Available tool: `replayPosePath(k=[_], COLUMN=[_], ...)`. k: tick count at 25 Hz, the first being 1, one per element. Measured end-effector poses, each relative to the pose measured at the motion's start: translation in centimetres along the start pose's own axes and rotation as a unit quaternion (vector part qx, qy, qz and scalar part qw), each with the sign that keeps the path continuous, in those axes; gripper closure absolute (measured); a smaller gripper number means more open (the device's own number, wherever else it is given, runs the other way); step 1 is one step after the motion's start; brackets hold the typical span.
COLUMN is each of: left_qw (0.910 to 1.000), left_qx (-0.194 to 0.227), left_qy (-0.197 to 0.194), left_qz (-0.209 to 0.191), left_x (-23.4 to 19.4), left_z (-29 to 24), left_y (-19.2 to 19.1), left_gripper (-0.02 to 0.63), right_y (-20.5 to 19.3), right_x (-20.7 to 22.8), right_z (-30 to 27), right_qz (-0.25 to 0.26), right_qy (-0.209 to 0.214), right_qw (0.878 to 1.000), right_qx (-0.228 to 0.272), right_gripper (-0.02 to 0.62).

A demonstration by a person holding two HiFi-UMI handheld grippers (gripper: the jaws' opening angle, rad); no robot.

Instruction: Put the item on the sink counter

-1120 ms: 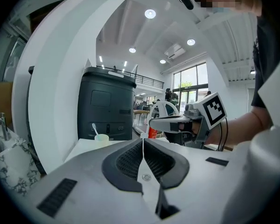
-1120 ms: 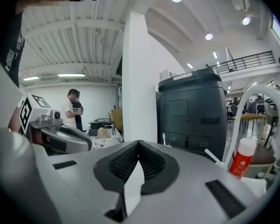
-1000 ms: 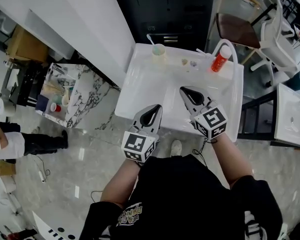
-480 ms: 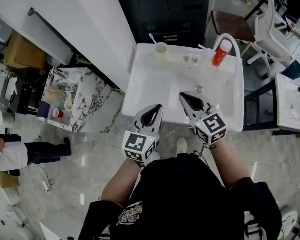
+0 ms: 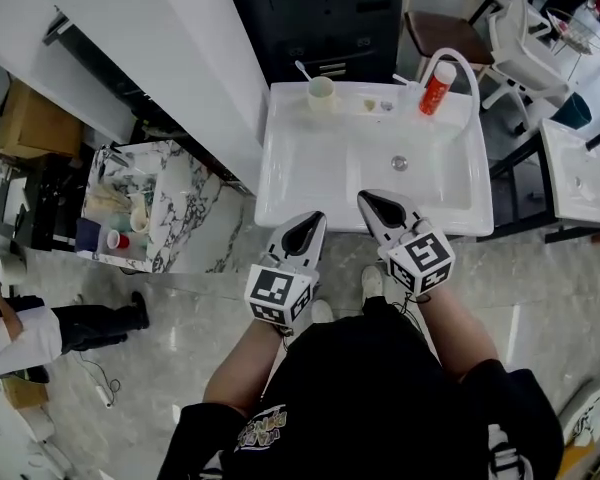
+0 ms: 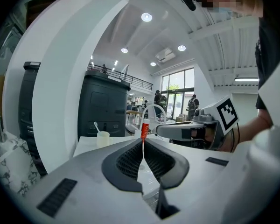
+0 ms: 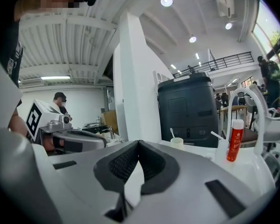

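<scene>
Red bottle [image 5: 436,76] with a white cap stands upright at the back right corner of the sink counter [image 5: 280,183], just beside the arched white faucet [image 5: 470,73] (which of the things on the counter is the task's item the pictures do not settle; nothing is being carried). Along the same back ledge, well to the bottle's left, stands a pale cup [image 5: 321,93] with a white stick leaning out of it, and between cup and bottle lie two small bits [image 5: 378,106], too small to name. The basin in front of them is white, with its drain [image 5: 400,163] toward the right.

Near the counter's front edge hang both grippers. The right gripper [image 5: 363,196] has its tip over the front rim; its own view shows the ribbed pads pressed together at the tip with nothing between them. The left gripper [image 5: 318,213] sits just short of the rim, above the floor; its jaws likewise meet at the tip and grip nothing, and the bottle shows far beyond them.

Behind the sink stands a dark cabinet [image 5: 320,18]. To the left is a marble-patterned stand [image 5: 170,198] holding a red cup [image 5: 112,240] and other clutter. A chair [image 5: 445,33] stands behind the faucet, a second sink [image 5: 580,183] is at the right, and a person [image 5: 20,333] is on the floor at far left.
</scene>
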State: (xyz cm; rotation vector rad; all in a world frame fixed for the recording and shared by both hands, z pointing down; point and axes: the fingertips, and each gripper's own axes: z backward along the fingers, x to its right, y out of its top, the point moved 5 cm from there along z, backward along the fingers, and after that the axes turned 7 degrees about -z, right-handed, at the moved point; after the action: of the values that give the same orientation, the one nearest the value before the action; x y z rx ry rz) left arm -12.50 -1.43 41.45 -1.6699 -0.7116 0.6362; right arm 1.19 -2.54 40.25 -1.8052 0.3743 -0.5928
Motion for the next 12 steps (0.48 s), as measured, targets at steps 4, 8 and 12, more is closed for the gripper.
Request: replayPosePath(k=[4, 8, 12], left_qw=[0.9999, 0.9998, 0.9997], left_qx=[0.000, 0.001, 0.002], left_qy=[-0.011, -0.018, -0.023], left_qz=[-0.001, -0.004, -0.005], left_x=[-0.3, -0.4, -0.4], left_z=[1.3, 2.4, 3.1], left_y=[-0.4, -0.5, -0.6], left_gripper=[0.586, 0.586, 0.586], right_y=[-0.7, -1.1, -1.2], right_x=[-1.6, -3.0, -3.8], right_z=[0.1, 0.3, 0.6], right_qz=[-0.004, -0.006, -0.004], right_qy=[-0.009, -0.016, -0.020], right_qw=[1.000, 1.000, 1.000], right_qx=[0.000, 0.003, 0.005], right_gripper=[0.541, 0.541, 0.541])
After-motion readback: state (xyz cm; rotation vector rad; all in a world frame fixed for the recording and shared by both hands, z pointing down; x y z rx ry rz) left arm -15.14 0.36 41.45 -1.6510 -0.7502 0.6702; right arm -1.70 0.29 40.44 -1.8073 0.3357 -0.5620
